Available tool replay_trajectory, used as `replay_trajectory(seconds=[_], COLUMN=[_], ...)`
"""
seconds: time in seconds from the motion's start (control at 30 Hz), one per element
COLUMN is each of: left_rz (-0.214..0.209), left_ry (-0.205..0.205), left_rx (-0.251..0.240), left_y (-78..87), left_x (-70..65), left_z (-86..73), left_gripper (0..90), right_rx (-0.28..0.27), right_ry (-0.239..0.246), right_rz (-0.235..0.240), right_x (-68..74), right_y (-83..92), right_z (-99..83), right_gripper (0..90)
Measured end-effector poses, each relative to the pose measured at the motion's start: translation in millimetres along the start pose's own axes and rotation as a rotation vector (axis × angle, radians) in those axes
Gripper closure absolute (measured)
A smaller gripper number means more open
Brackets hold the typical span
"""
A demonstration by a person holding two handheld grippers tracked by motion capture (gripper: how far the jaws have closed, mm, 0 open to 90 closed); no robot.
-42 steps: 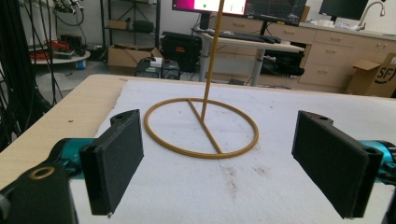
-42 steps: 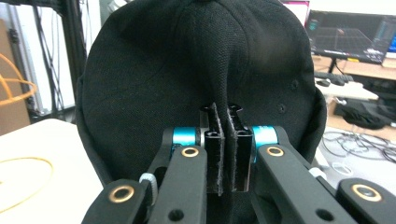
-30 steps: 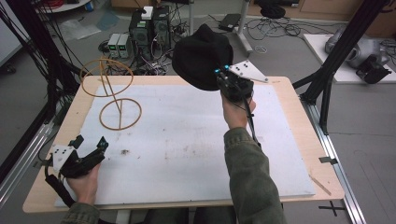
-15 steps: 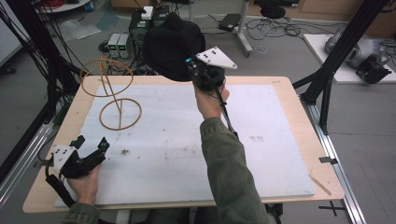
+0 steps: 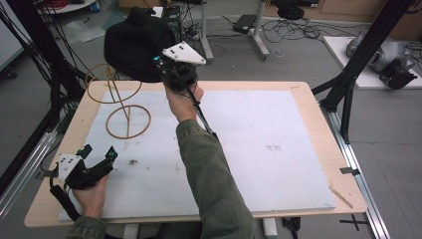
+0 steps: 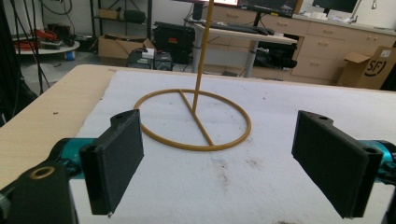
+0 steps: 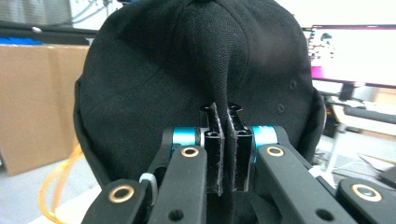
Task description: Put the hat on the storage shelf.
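A black cap (image 5: 137, 44) hangs in the air above the table's back left part, just right of a yellow wire stand (image 5: 119, 102). My right gripper (image 5: 161, 67) is shut on a pinched fold of the black cap (image 7: 187, 79); the right gripper (image 7: 225, 140) has its jaws pressed together on the cloth. The stand has a ring at its top (image 5: 112, 89) and a ring base (image 5: 128, 121). My left gripper (image 5: 98, 158) rests near the table's front left, open, with nothing between its fingers. In the left gripper view the left gripper (image 6: 224, 163) faces the stand's base (image 6: 194, 122).
A white mat (image 5: 259, 144) covers most of the wooden table (image 5: 318, 114). Black frame posts (image 5: 358, 64) stand at the right and left. Cables and equipment lie on the floor behind the table.
My right gripper has carried the cap to the left, toward the wire stand, and a little up. The left gripper has stayed where it was.
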State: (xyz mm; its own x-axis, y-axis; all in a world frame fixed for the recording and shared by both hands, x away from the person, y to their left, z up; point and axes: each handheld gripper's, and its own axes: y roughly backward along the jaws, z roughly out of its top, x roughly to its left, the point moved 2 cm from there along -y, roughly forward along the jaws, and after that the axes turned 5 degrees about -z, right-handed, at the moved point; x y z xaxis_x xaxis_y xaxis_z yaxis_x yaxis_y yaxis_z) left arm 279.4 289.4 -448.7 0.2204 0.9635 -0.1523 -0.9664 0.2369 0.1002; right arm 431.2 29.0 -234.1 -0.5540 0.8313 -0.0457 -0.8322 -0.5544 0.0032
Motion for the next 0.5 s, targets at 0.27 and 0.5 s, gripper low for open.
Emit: replay_trajectory(seconds=[0.27,0.5], left_rz=[-0.002,0.005], left_ry=[0.005,0.01], left_rx=[-0.01,-0.019], left_y=[0.8,0.5], left_x=[0.4,1.2], left_z=[0.7,1.0], left_gripper=[16.8,16.8], right_rx=[-0.001,0.031], right_ry=[0.016,0.033], right_rz=[0.042,0.051], right_x=[28.8,42.2], right_y=[-17.3,-30.0], right_z=[1.9,-4.8], right_gripper=[87.6,87.6])
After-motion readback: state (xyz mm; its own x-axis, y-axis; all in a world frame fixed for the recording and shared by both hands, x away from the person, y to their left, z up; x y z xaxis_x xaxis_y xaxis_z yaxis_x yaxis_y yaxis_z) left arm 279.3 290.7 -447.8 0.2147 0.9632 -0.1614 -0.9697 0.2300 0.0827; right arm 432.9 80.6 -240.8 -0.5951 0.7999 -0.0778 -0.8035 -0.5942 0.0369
